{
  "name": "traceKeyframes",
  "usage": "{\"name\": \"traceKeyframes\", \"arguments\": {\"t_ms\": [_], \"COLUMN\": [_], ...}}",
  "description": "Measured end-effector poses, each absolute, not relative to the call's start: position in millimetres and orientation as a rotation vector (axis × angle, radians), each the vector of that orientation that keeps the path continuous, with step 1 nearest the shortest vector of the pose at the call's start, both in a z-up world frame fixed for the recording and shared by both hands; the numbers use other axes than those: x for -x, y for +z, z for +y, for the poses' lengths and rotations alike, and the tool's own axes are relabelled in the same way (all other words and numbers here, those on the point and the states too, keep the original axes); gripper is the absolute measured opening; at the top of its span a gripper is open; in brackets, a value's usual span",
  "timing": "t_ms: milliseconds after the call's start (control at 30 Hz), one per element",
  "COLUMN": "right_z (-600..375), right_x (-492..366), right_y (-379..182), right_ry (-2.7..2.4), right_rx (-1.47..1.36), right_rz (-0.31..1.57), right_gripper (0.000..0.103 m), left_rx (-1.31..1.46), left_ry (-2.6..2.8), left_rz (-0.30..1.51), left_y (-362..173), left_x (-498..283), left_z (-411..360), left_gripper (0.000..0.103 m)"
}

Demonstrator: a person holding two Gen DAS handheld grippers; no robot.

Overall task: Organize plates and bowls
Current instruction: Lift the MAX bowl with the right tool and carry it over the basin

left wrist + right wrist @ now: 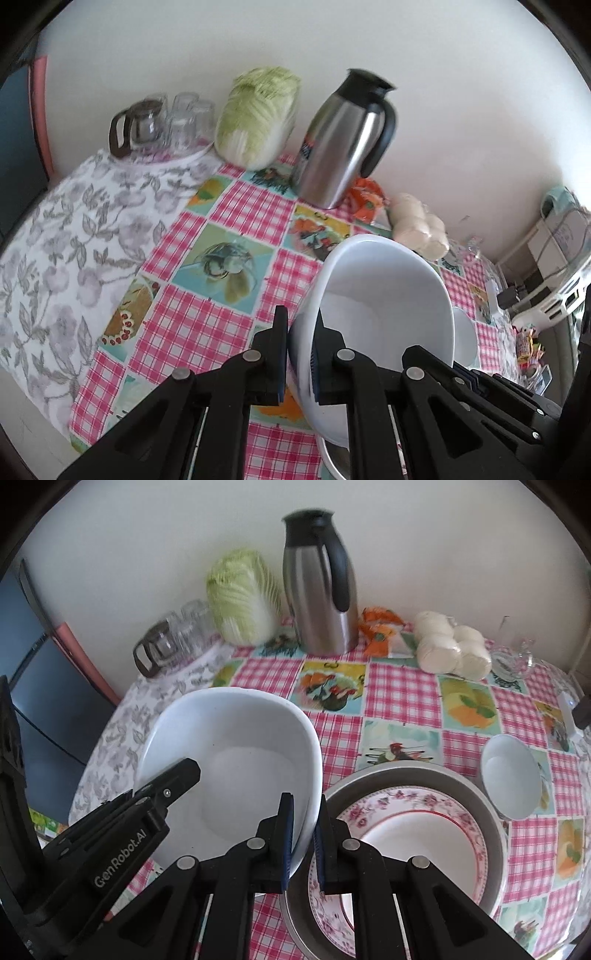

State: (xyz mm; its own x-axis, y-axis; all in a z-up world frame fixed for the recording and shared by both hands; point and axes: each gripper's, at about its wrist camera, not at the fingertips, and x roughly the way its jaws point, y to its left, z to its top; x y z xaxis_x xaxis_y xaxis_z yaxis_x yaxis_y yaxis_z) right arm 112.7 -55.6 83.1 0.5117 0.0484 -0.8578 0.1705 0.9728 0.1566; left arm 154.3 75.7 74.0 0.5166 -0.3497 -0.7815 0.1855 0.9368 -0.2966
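A large white bowl [236,760] is held tilted above the checked tablecloth by both grippers. My left gripper [301,354] is shut on its left rim; it also shows in the right wrist view [181,775]. My right gripper [304,830] is shut on the bowl's right rim. The same large white bowl [384,291] fills the left wrist view. To the right, a floral plate [413,834] lies inside a grey metal pan [476,794]. A small white bowl [511,775] stands right of the pan.
At the back by the wall stand a steel thermos jug [319,587], a napa cabbage [242,598], upturned glasses and a glass pot [173,642], orange packets [380,631] and a bag of white buns [450,646]. The table edge falls off at left.
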Motion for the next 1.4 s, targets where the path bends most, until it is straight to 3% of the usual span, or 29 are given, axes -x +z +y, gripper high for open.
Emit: {"name": "traceKeyframes", "arguments": {"t_ms": [700, 1400], "right_z": [-120, -178], "right_x": [-42, 2], "right_y": [102, 114], "right_ry": [-0.105, -0.19], "right_rx": [-0.394, -0.412], "right_rz": [0.829, 0.792], "right_gripper": [0.011, 0.012], "left_rx": [0.024, -0.048], "left_ry": [-0.429, -0.517], "left_rz": [0.879, 0.858], "left_y": [113, 121], "left_x": [-108, -74], "left_z": [4, -62], "left_gripper": [0.011, 0.011]}}
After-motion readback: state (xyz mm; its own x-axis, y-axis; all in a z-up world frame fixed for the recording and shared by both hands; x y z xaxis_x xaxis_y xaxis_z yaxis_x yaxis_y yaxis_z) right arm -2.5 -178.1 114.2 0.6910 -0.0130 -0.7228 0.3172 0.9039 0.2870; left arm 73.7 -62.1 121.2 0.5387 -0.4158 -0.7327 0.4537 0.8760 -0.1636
